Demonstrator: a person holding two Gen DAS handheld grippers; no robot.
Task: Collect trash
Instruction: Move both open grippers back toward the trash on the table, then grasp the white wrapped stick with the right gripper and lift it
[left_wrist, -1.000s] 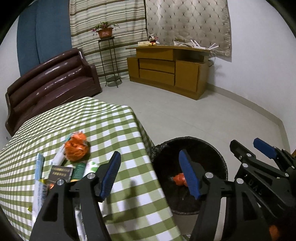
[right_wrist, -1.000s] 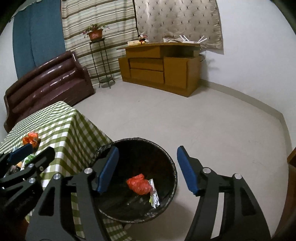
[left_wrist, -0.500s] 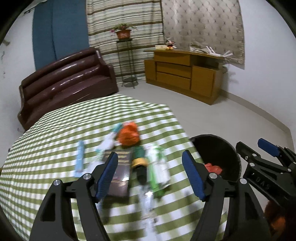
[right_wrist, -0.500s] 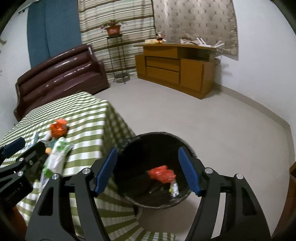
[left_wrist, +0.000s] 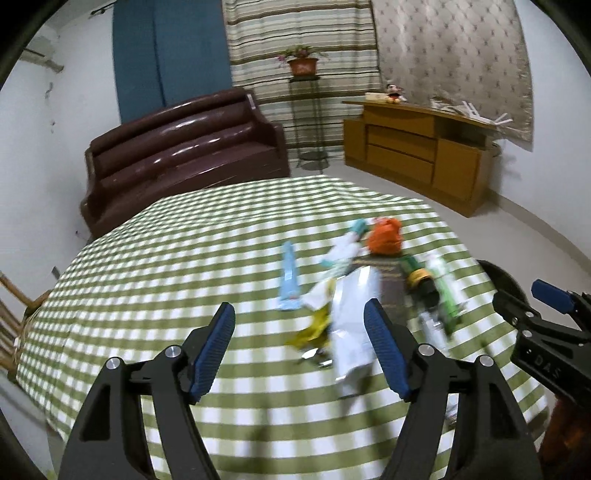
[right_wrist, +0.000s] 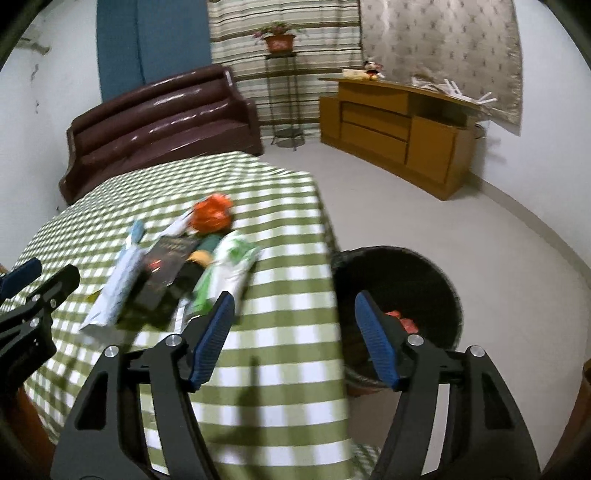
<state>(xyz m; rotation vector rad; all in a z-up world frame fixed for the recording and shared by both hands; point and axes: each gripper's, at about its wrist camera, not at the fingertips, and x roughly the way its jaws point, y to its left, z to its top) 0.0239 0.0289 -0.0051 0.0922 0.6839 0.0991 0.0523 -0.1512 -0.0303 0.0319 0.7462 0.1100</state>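
A pile of trash lies on the green checked tablecloth (left_wrist: 155, 280): an orange crumpled bag (left_wrist: 384, 236), a white wrapper (left_wrist: 352, 321), a light blue wrapper (left_wrist: 289, 277), a dark packet (left_wrist: 388, 284) and a green-and-white bag (left_wrist: 445, 291). The pile also shows in the right wrist view, with the orange bag (right_wrist: 213, 212) and green-and-white bag (right_wrist: 225, 273). My left gripper (left_wrist: 299, 350) is open and empty above the table, just short of the white wrapper. My right gripper (right_wrist: 291, 336) is open and empty over the table edge. The black bin (right_wrist: 399, 295) on the floor holds orange trash (right_wrist: 400, 321).
A brown sofa (left_wrist: 181, 155) stands behind the table. A wooden cabinet (left_wrist: 417, 147) and a plant stand (left_wrist: 303, 74) are along the far wall. The table's right edge drops to the bin (left_wrist: 506, 284). Pale floor (right_wrist: 461, 218) stretches to the right.
Both grippers have swung left from over the bin toward the table. The trash pile now sits right ahead of my left gripper. Both stay open.
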